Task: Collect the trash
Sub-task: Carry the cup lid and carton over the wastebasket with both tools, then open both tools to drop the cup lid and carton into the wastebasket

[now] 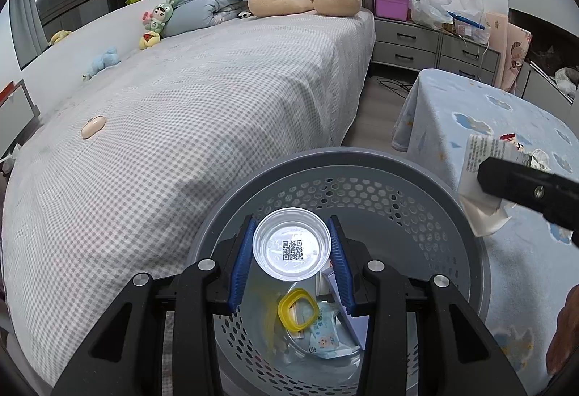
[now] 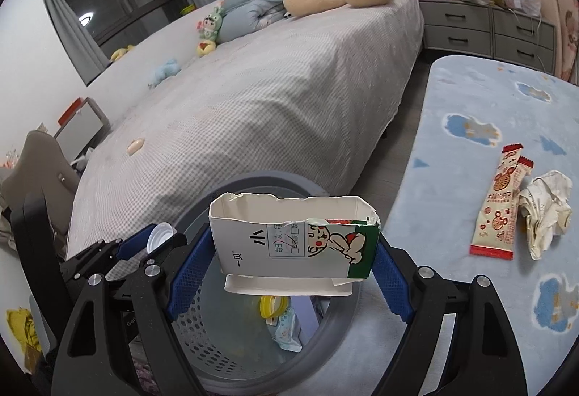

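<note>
Both tongs are loaded over the round grey perforated plastic basket (image 1: 452, 215). Left gripper (image 1: 292, 253) has its blue pads clamped on the rim of a small clear round plastic cup (image 1: 291, 247) with a QR code printed on its base; right gripper (image 2: 293, 260) is clamped across the short ends of a torn-open white cardboard box (image 2: 295, 244) with a cartoon print and a green edge, jaws set wide to span it

I judge the cup very light, thin-walled and slick; it would buckle or pop out under more squeeze, so the rim hold across its widest part suits it. The box looks light and hollow, with ragged top edges that would crush inward; its end walls near the bottom fold are the stiffest place to grip

Down in the basket lie a yellow plastic ring cap (image 1: 296, 310) and a pale blue printed wet-wipe packet (image 1: 324, 334). On the light blue cloud-patterned cloth (image 2: 470, 99) at the right, a red-and-cream snack stick wrapper (image 2: 501, 207) touches a crumpled white paper wad (image 2: 546, 207), both uncollected

The cup's wall and depth are hidden behind its base, the basket's near rim is cut off by my tongs, and the box's far side and contents stay unseen
</note>
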Motion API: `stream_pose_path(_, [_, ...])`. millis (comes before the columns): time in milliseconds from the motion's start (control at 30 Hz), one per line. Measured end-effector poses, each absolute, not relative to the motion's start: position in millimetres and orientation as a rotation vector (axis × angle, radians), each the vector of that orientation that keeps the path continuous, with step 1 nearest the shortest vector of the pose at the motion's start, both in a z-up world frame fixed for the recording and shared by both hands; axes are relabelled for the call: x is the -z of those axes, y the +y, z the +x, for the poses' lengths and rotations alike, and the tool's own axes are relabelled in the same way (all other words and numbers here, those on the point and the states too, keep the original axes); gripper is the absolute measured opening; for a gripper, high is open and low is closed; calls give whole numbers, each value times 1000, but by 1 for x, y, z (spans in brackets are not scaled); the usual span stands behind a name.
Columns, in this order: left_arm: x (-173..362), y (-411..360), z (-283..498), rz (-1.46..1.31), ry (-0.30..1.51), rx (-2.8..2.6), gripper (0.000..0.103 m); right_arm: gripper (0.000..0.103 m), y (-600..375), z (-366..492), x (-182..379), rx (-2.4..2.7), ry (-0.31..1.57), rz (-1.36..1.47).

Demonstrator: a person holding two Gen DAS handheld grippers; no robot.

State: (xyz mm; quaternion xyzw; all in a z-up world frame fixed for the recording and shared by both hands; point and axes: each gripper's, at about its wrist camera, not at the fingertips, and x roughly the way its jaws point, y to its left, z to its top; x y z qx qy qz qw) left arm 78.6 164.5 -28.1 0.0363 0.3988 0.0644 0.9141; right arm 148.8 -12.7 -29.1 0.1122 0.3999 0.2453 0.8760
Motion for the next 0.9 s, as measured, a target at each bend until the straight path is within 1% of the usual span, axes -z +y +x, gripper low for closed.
stream_pose_path(333, [32, 172, 82, 69, 836, -147, 39, 81, -1, 145, 39, -541, 868, 198])
stream_pose_path(433, [31, 173, 80, 66, 829, -150, 39, 82, -1, 145, 38, -545, 864, 194])
stream_pose_path(500, [31, 174, 78, 63, 824, -154, 46, 82, -2, 145, 38, -548, 862, 203])
stream_pose_path(533, [30, 174, 78, 63, 820, -158, 54, 83, -3, 145, 37, -550, 861, 209])
stream_pose_path(567, [30, 174, 77, 64, 815, -161, 58, 83, -4, 145, 37, -551, 859, 213])
stream_pose_path(600, [29, 175, 76, 63, 811, -163, 59, 84, -5, 145, 36, -549, 857, 214])
stream_pose_path(667, [28, 175, 76, 60, 807, -165, 64, 88, -6, 144, 35, -546, 852, 215])
stream_pose_path(900, [28, 176, 76, 57, 810, -170, 64, 89, -8, 144, 33, -542, 846, 219])
